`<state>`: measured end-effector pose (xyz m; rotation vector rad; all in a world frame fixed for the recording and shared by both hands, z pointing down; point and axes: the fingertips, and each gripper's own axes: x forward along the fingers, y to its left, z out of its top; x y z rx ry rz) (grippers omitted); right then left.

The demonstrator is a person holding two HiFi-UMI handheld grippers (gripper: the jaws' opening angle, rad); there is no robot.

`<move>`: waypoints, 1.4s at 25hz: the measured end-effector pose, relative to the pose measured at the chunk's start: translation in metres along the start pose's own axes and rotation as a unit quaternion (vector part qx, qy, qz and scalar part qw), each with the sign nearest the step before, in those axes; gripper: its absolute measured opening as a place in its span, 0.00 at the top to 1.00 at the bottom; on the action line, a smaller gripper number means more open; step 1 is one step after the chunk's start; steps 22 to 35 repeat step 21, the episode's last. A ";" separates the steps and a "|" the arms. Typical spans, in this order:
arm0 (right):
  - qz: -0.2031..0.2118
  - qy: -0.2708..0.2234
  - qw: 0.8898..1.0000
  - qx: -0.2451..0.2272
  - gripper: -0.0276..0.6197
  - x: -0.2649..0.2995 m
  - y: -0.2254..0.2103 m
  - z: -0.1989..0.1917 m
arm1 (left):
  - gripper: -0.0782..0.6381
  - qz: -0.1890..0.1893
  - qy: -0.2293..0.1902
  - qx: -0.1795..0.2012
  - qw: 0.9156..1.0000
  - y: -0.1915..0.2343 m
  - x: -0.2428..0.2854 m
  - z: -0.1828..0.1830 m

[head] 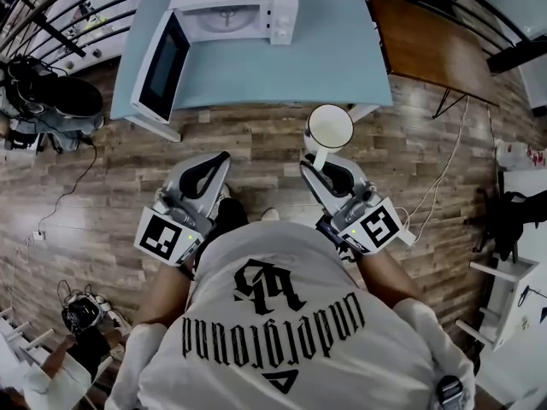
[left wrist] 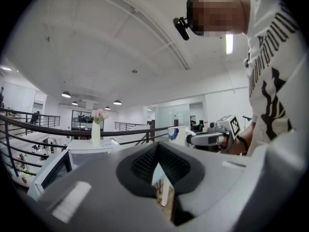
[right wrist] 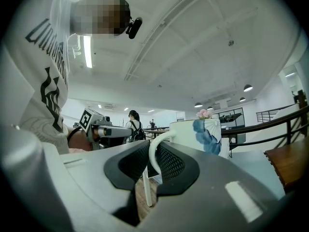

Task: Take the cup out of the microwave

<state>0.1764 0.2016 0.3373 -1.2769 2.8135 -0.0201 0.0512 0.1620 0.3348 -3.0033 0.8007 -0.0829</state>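
A white cup [head: 329, 126] with a blue pattern [right wrist: 199, 137] hangs over the wooden floor, just in front of the light-blue table [head: 325, 58]. My right gripper [head: 318, 166] is shut on its handle [right wrist: 153, 151]. The white microwave [head: 231, 15] stands on the table's far side, its door [head: 162, 67] swung wide open to the left and its inside holding only the turntable. My left gripper [head: 224, 156] hovers beside the right one, shut, with nothing in it [left wrist: 157, 146]. From the left gripper view the cup [left wrist: 176, 134] and the right gripper [left wrist: 207, 138] show to the right.
A brown table [head: 427, 45] stands to the right of the blue one. A vase of pink flowers [left wrist: 96, 129] sits beyond the microwave. Railings run behind the tables. Bags, cables and a person [head: 51, 374] lie at the left of the floor.
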 end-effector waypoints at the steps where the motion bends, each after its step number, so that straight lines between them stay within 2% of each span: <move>1: 0.001 -0.001 1.000 0.000 0.88 0.000 0.000 0.000 | 0.82 -0.001 -0.001 0.001 1.000 -0.001 0.001 0.001; 18: 0.007 -0.005 1.000 0.003 0.88 0.013 -0.004 0.004 | 0.82 -0.016 -0.005 -0.017 1.000 0.003 0.013 -0.001; 35: 0.009 -0.004 1.000 0.003 0.88 0.018 -0.004 0.003 | 0.82 -0.019 -0.004 -0.014 1.000 0.007 0.014 -0.002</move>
